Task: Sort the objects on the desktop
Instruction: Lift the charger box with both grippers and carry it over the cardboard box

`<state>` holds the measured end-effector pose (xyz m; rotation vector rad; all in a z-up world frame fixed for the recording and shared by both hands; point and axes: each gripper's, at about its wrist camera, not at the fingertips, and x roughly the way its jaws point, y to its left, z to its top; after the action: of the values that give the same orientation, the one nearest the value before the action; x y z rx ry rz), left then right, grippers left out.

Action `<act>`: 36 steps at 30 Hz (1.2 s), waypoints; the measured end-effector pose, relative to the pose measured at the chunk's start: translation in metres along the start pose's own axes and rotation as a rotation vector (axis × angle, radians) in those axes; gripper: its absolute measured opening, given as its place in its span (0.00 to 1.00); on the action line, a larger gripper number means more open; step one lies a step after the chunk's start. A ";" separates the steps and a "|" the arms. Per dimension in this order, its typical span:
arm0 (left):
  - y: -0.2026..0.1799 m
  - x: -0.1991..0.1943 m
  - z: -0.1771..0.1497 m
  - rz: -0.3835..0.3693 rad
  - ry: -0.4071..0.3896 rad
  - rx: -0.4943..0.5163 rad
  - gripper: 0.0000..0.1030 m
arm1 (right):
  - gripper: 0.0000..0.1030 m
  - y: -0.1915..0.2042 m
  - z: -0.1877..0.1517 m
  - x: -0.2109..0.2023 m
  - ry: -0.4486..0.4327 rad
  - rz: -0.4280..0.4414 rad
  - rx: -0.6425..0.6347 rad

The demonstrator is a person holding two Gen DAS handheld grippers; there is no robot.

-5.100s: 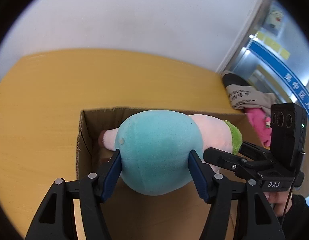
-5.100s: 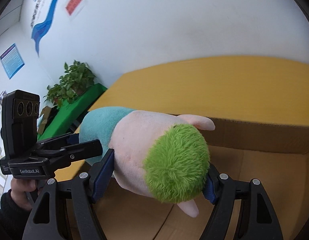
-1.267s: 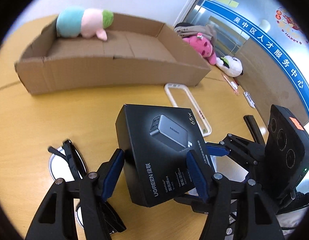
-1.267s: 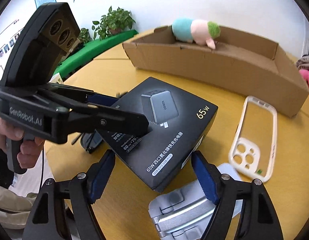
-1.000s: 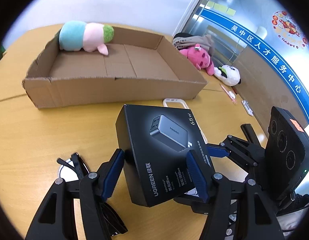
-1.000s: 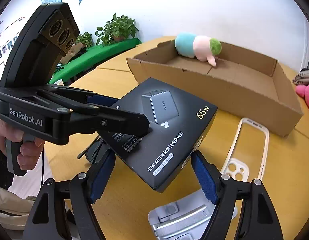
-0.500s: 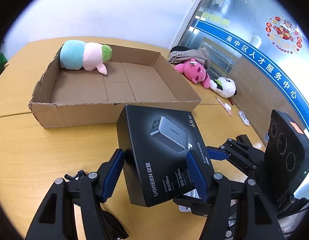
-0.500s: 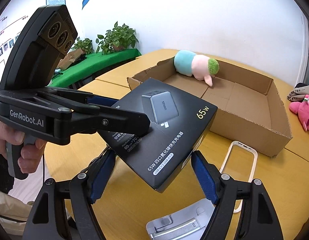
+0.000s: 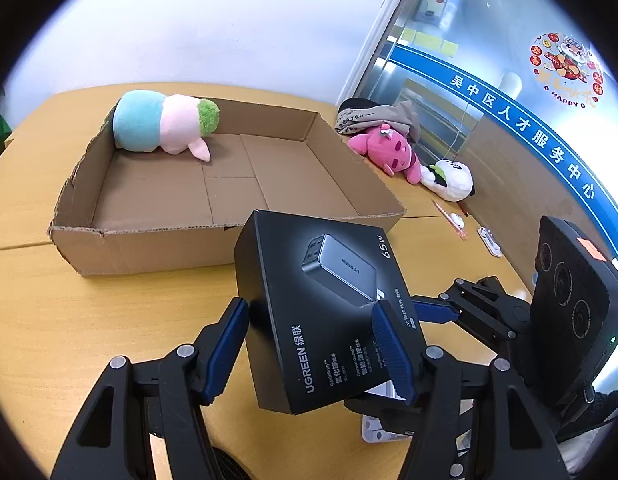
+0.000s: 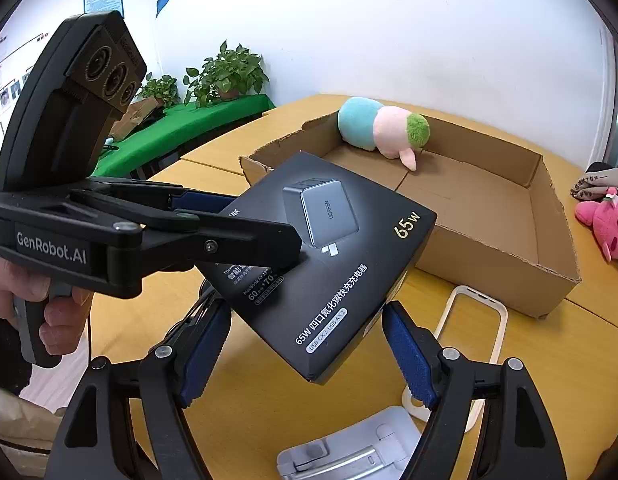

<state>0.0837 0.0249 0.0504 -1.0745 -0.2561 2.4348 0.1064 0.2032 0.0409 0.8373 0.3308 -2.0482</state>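
A black UGREEN charger box (image 9: 329,312) is held in the air above the wooden table, in front of the open cardboard box (image 9: 157,248). My left gripper (image 9: 313,344) is shut on the charger box across its near end. My right gripper (image 10: 309,352) is shut on the charger box (image 10: 329,256) from the other side. A teal, pink and green plush toy (image 9: 165,126) lies in the cardboard box's far left corner; it also shows in the right wrist view (image 10: 383,130), inside the cardboard box (image 10: 489,256).
A cream phone case (image 10: 477,332) and a grey stand (image 10: 349,452) lie on the table below the charger box. A pink plush (image 9: 389,150), a white plush (image 9: 449,180) and clothing (image 9: 373,116) lie right of the cardboard box. Pens (image 9: 449,220) lie near them.
Both grippers have lifted the charger box higher and carried it toward the cardboard box. Sunglasses on the table have dropped out of the left wrist view.
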 end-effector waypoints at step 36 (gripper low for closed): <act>0.012 0.008 0.011 0.021 -0.014 -0.002 0.60 | 0.80 -0.010 0.006 0.012 0.005 0.029 0.007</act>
<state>0.0670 0.0181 0.0482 -1.0671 -0.2536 2.4616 0.0910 0.1980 0.0361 0.8470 0.3130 -2.0219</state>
